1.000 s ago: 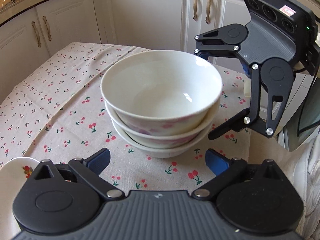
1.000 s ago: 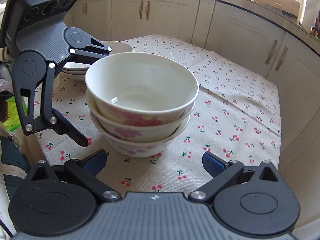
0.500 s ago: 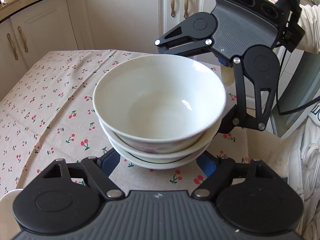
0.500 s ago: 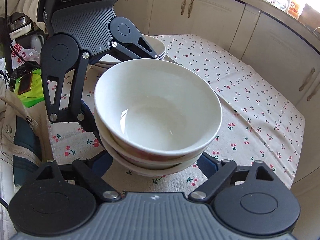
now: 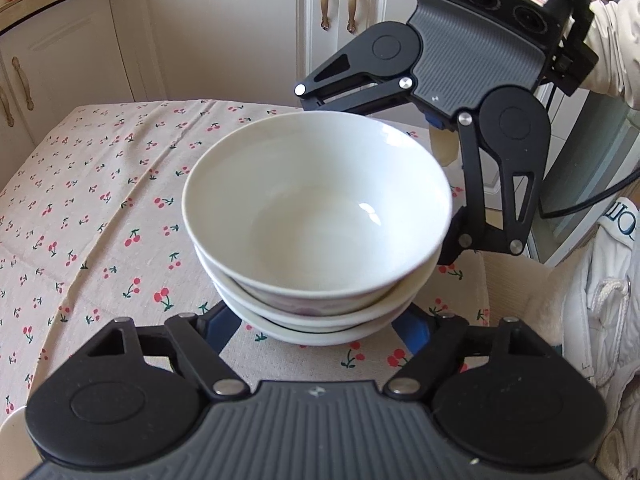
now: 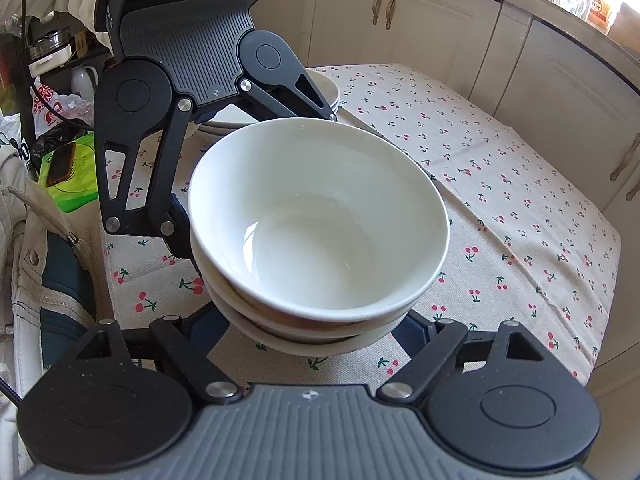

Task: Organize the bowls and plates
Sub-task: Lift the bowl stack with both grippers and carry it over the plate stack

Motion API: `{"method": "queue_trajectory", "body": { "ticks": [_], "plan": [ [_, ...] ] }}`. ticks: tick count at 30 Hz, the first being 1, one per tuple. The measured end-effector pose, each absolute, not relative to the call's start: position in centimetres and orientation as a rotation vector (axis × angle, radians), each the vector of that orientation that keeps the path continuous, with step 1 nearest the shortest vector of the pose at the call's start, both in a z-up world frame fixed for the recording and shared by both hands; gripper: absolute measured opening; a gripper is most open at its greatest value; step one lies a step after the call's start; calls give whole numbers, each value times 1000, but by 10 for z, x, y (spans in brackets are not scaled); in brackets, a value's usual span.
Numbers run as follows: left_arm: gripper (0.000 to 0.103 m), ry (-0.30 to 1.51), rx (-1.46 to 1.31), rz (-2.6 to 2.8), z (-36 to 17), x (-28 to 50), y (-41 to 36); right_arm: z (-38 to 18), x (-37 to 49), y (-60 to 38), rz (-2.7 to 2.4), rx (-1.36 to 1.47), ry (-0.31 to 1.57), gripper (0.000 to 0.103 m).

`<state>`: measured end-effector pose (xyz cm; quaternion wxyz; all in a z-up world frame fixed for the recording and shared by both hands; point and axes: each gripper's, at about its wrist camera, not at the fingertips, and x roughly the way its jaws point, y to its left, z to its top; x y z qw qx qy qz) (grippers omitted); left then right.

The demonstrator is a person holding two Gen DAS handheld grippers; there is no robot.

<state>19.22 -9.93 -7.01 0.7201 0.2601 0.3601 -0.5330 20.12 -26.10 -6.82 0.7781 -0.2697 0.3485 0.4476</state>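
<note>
Both grippers have closed in around the bowl stack [image 5: 316, 232], jaws apart, seemingly not touching.

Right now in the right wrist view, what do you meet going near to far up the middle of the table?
Right gripper → stack of bowls with the jaws either side of its base → left gripper reaching in from the far left → stack of plates → cherry tablecloth → cabinet doors.

Three nested bowls [image 5: 316, 216] stand on the counter [image 5: 100, 216] between the left tongs [image 5: 320, 332] and the right tongs [image 6: 316, 332], which face each other across them. A plate stack [image 6: 330, 94] lies behind the left tongs in the right wrist view.
</note>
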Motion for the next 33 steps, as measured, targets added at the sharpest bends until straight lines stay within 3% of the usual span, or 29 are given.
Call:
{"method": "queue_trajectory", "body": {
  "ticks": [19, 33],
  "plan": [
    [81, 816, 555, -1167, -63, 181, -99, -59, 191, -257, 968, -597, 776, 90],
    [81, 775, 498, -1076, -30, 143, -48, -25, 168, -212, 1032, -694, 725, 89]
  ]
}}
